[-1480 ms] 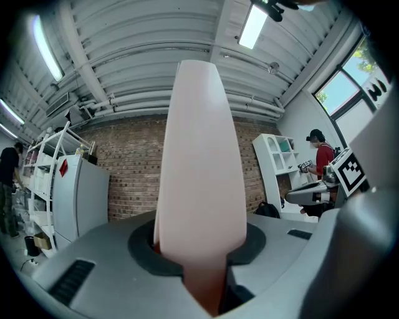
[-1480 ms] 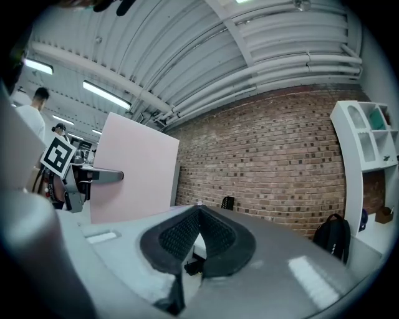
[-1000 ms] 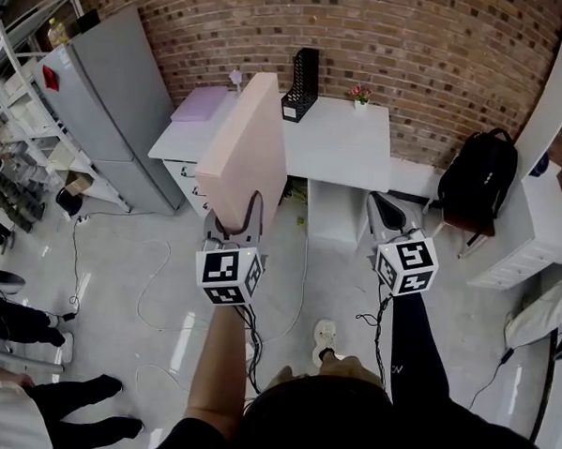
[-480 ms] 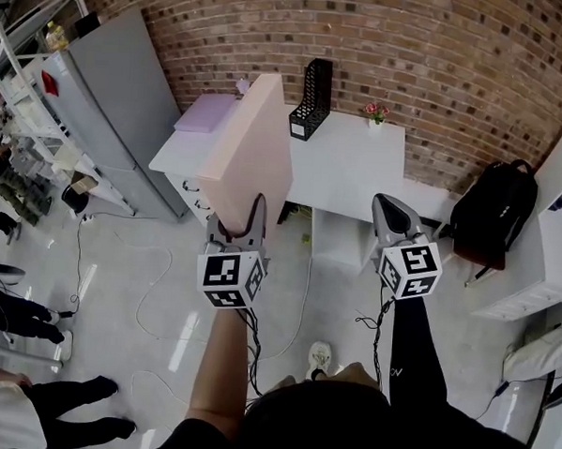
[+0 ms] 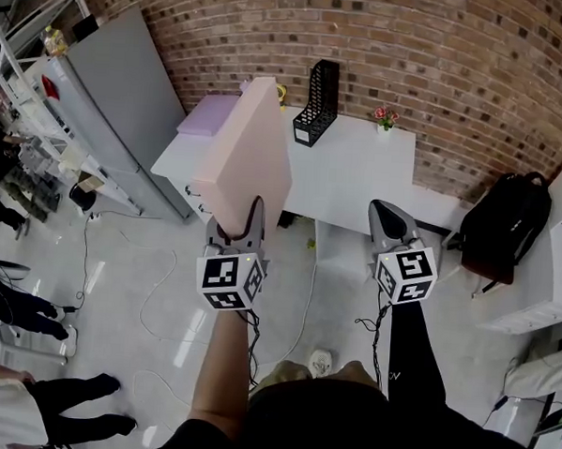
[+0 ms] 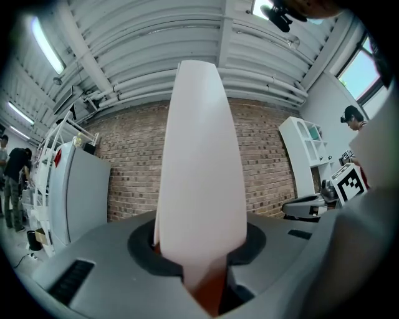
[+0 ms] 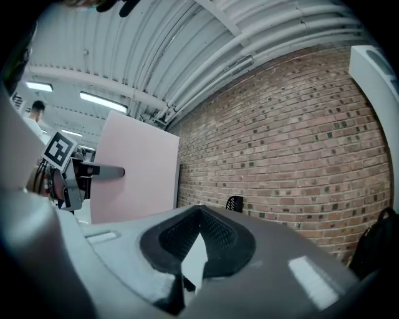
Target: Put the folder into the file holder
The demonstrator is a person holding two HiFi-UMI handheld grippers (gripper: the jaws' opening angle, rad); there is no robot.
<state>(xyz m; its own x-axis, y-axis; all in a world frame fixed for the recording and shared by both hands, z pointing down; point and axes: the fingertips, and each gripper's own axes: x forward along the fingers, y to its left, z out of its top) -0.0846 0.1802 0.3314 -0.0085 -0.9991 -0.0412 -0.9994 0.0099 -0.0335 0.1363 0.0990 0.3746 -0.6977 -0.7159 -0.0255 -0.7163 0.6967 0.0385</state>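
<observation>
A tall pale pink folder (image 5: 251, 161) stands upright in the air in front of the white desk (image 5: 359, 167). My left gripper (image 5: 241, 217) is shut on its lower edge; in the left gripper view the folder (image 6: 199, 187) rises straight up from between the jaws and fills the middle. The black mesh file holder (image 5: 317, 106) stands on the desk's back edge against the brick wall, just right of the folder's top. My right gripper (image 5: 387, 215) hovers over the desk's near right part, shut and empty. The right gripper view shows the folder (image 7: 134, 168) to the left and the holder (image 7: 234, 203) far off.
A lilac folder (image 5: 210, 115) lies on the desk's left end and a small flower pot (image 5: 385, 116) stands at the back. A grey cabinet (image 5: 118, 98) is to the left, a black backpack (image 5: 507, 221) to the right. Cables trail on the floor; people's legs (image 5: 27, 403) are at bottom left.
The desk and file holder have drawn nearer and shifted right in the head view. The folder stays upright in the left gripper; the right gripper now reaches over the desk's edge.
</observation>
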